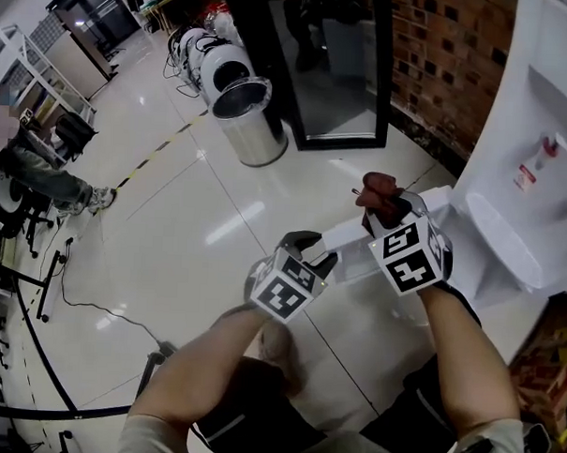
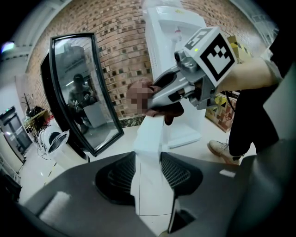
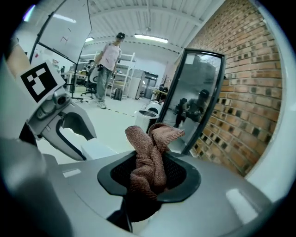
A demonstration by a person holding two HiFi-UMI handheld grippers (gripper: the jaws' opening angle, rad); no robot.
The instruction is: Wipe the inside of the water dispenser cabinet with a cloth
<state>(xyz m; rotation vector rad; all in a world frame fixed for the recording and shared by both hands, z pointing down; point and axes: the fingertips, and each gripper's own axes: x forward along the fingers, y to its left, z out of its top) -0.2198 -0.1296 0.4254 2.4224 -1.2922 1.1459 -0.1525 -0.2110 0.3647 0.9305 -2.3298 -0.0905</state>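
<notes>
The white water dispenser (image 1: 541, 138) stands at the right against the brick wall. Its white cabinet door (image 1: 358, 232) is swung out toward me. My left gripper (image 1: 322, 254) is shut on the door's edge; in the left gripper view the white panel (image 2: 150, 139) runs up from between the jaws of the left gripper (image 2: 149, 173). My right gripper (image 1: 385, 214) hangs just above the door, shut on a reddish-brown cloth (image 1: 377, 187). In the right gripper view the bunched cloth (image 3: 152, 148) sticks up out of the right gripper (image 3: 149, 178). The cabinet's inside is hidden.
A steel bin (image 1: 251, 121) and a black-framed mirror (image 1: 328, 73) stand by the brick wall (image 1: 441, 49). A seated person (image 1: 42, 173) is at the far left, cables (image 1: 74, 301) trail on the glossy floor. A printed box (image 1: 549, 364) sits beside the dispenser.
</notes>
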